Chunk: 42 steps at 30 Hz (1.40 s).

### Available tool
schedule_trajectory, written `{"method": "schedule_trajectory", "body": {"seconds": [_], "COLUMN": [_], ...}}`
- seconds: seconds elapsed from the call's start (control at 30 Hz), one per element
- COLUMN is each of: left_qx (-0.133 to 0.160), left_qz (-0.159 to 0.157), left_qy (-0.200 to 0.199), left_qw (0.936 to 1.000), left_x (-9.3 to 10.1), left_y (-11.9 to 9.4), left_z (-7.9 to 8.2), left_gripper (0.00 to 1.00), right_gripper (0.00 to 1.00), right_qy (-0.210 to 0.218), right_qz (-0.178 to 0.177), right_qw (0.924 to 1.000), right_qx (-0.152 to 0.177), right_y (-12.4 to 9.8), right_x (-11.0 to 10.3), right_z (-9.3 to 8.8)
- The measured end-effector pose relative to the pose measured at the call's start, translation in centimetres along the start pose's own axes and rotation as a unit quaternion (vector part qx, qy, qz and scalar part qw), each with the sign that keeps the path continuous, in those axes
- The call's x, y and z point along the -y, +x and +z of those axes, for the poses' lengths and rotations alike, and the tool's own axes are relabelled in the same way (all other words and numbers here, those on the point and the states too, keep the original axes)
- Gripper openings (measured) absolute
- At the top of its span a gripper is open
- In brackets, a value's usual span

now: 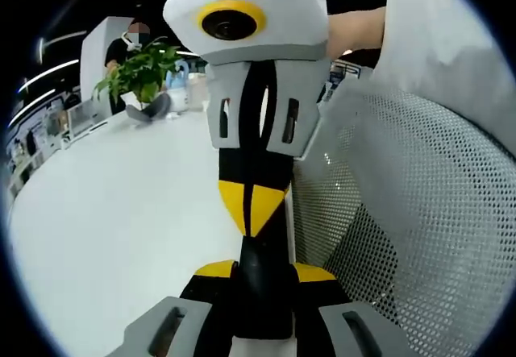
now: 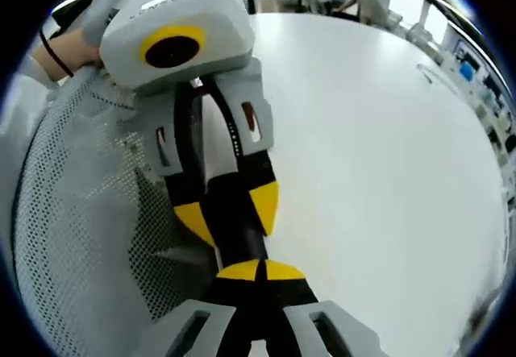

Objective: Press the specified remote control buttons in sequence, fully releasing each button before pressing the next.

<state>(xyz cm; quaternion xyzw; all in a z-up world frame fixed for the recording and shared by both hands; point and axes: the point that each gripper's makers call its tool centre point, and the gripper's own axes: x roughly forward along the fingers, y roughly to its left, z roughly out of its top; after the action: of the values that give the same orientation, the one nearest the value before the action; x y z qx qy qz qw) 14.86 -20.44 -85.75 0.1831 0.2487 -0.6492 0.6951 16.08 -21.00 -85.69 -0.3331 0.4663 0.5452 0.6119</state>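
Note:
A black remote control (image 1: 263, 254) is clamped between the yellow-tipped jaws of my left gripper (image 1: 264, 271), which is shut on it. From the top of the left gripper view, my right gripper (image 1: 251, 204) comes down with its jaws shut together, their tips lying against the remote's upper end. In the right gripper view, my right gripper (image 2: 260, 270) is shut at the bottom, its tips meeting the remote (image 2: 239, 238). The left gripper (image 2: 230, 205) holds the remote from above. The remote's buttons are hidden.
A white table (image 1: 105, 212) (image 2: 387, 131) spreads out behind. A grey mesh chair back (image 1: 419, 212) (image 2: 81, 212) stands close beside the grippers. A potted plant (image 1: 141, 71) and a person (image 1: 133, 39) are at the table's far edge. A hand (image 2: 68, 51) holds the left gripper.

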Motion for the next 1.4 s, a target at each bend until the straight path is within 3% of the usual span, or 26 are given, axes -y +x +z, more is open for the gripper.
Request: {"method": "schedule_trajectory", "body": {"seconds": [0.2,0.3,0.43,0.63,0.83,0.97,1.2,1.4], "left_qx": [0.000,0.000,-0.001,-0.001,-0.001,-0.001,-0.001,-0.001], "left_qz": [0.001,0.001,0.002,0.003,0.002,0.002,0.003,0.002], "left_qy": [0.001,0.001,0.003,0.003,0.002,0.002,0.003,0.005], "left_qw": [1.0000,1.0000,1.0000,1.0000,1.0000,1.0000,1.0000,1.0000], "left_x": [0.0,0.0,0.0,0.0,0.0,0.0,0.0,0.0], "left_y": [0.0,0.0,0.0,0.0,0.0,0.1,0.0,0.0], "left_z": [0.0,0.0,0.0,0.0,0.0,0.0,0.0,0.0], "left_gripper": [0.25,0.25,0.25,0.25,0.25,0.25,0.25,0.25], "right_gripper": [0.00,0.00,0.00,0.00,0.00,0.00,0.00,0.00], "right_qy": [0.062,0.068,0.043,0.045,0.025,0.016,-0.048,-0.072], "right_qz": [-0.001,-0.013,-0.027,-0.018,-0.010,-0.003,-0.027,-0.041], "right_qw": [0.9980,0.9976,0.9987,0.9971,0.9953,0.9956,0.9966,0.9958], "right_qx": [-0.007,-0.010,-0.009,0.058,0.093,0.093,0.061,0.039], "right_y": [0.1,0.3,0.2,-0.1,-0.7,-0.5,-0.1,0.1], "right_x": [0.3,0.3,0.2,0.2,-1.4,-1.9,-1.8,-1.8], "right_z": [0.0,-0.1,-0.1,-0.1,0.5,0.9,0.6,0.6]}}
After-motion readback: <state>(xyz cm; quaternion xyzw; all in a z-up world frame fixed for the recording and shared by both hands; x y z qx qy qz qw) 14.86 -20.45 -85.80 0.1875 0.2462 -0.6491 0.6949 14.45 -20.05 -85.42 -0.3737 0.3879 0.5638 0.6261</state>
